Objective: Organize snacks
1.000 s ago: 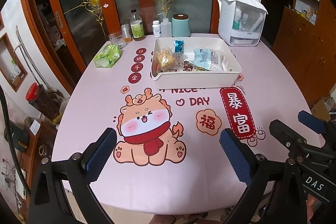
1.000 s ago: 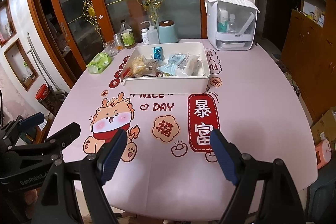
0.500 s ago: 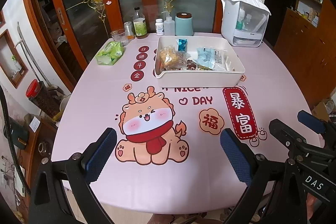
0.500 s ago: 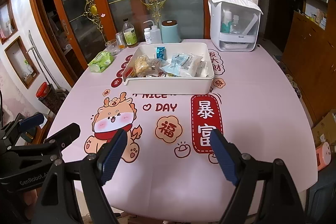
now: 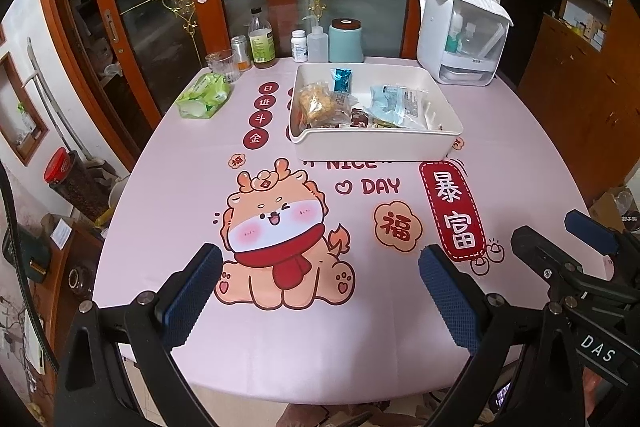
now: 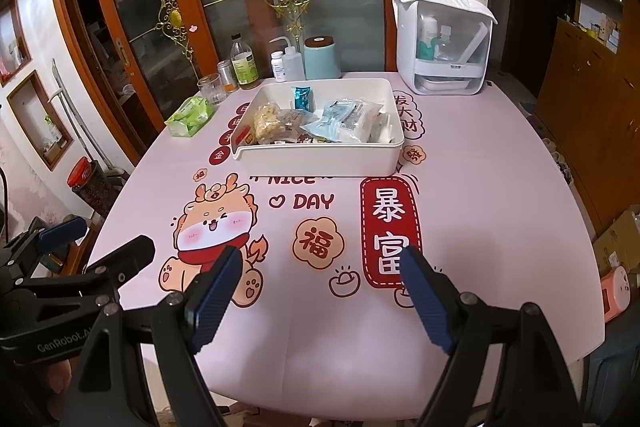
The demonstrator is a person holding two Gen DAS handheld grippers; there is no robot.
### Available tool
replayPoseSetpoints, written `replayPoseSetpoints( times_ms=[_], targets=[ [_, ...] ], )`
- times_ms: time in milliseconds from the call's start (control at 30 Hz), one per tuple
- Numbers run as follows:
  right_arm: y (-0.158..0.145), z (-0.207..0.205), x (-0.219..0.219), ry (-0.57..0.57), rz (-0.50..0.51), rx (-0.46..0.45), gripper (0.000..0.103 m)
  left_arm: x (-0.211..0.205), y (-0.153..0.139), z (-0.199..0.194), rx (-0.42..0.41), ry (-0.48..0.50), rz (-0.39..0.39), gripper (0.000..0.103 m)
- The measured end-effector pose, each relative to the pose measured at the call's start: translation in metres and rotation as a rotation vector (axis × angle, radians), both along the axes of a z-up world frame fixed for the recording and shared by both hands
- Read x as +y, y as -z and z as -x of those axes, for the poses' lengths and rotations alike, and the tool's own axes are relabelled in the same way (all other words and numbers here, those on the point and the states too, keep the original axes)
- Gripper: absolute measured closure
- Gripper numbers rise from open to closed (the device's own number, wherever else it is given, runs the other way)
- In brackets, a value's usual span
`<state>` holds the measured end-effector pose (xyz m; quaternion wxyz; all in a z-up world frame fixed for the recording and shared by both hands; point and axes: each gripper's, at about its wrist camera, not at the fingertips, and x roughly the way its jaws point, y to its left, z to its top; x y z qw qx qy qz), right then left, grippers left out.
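A white tray stands at the far middle of the pink table; it also shows in the right wrist view. It holds several wrapped snacks: a golden puffed snack bag, a small blue packet and pale blue packets. My left gripper is open and empty above the table's near edge. My right gripper is open and empty beside it, to the right. Both are well short of the tray.
A green tissue pack lies at the far left. A glass, bottles and a teal canister line the back edge. A white lidded organizer stands at the back right. Wooden cabinets stand to the right.
Both grippers have tilted or drawn back slightly, so the tray sits a little lower in view. Both stay open and empty. Nothing on the table moved.
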<state>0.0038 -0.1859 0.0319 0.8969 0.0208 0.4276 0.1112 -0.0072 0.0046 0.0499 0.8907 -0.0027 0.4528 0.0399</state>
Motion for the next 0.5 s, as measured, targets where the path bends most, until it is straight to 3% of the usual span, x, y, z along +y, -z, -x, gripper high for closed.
replayPoseSetpoints(
  times_ms=[500],
  targets=[
    [0.002, 0.0, -0.012, 0.012, -0.001, 0.012, 0.021, -0.007, 0.002, -0.003, 0.017, 0.016, 0.01, 0.005]
  ],
)
